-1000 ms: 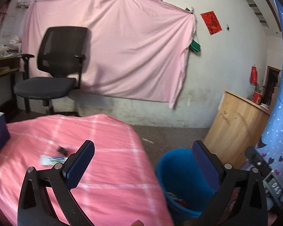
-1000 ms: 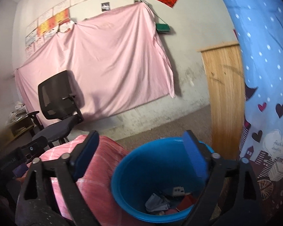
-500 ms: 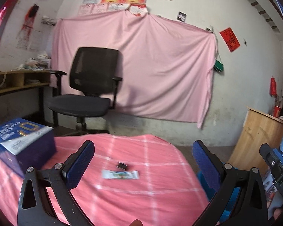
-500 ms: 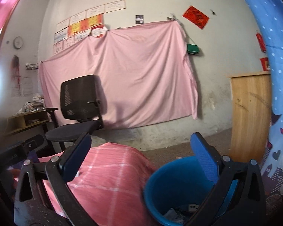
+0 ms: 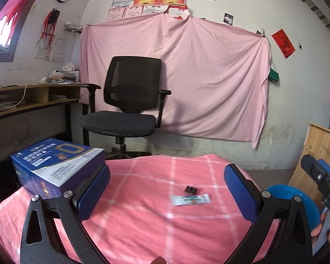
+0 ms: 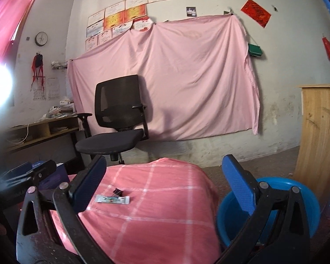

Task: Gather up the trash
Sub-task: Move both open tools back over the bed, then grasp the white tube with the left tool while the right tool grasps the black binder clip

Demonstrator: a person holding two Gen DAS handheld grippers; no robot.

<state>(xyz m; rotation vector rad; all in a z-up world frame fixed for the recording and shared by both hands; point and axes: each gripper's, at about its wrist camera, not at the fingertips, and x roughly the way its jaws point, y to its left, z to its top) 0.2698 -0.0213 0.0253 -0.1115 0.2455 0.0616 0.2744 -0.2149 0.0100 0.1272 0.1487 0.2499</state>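
A white wrapper [image 5: 191,199] [image 6: 112,199] lies flat on the pink checked table [image 5: 143,224] [image 6: 156,215]. A small black clip [image 5: 191,189] [image 6: 118,191] sits just behind it. My left gripper [image 5: 167,189] is open and empty, raised above the near part of the table; the wrapper is ahead, toward its right finger. My right gripper [image 6: 165,180] is also open and empty, with the wrapper close to its left finger [image 6: 88,184]. A blue bin [image 6: 297,200] [image 5: 297,202] stands on the floor right of the table, behind the right finger; its inside is hidden.
A blue and purple box [image 5: 57,165] stands on the table's left side. Behind the table are a black office chair [image 5: 127,101], a pink sheet on the wall, a cluttered wooden desk [image 5: 28,101] at left and a wooden cabinet [image 6: 321,132] at right.
Both grippers have swung left and tilted up, away from the blue bin toward the table. The wrapper, clip and box have come into view; both grippers stayed open.
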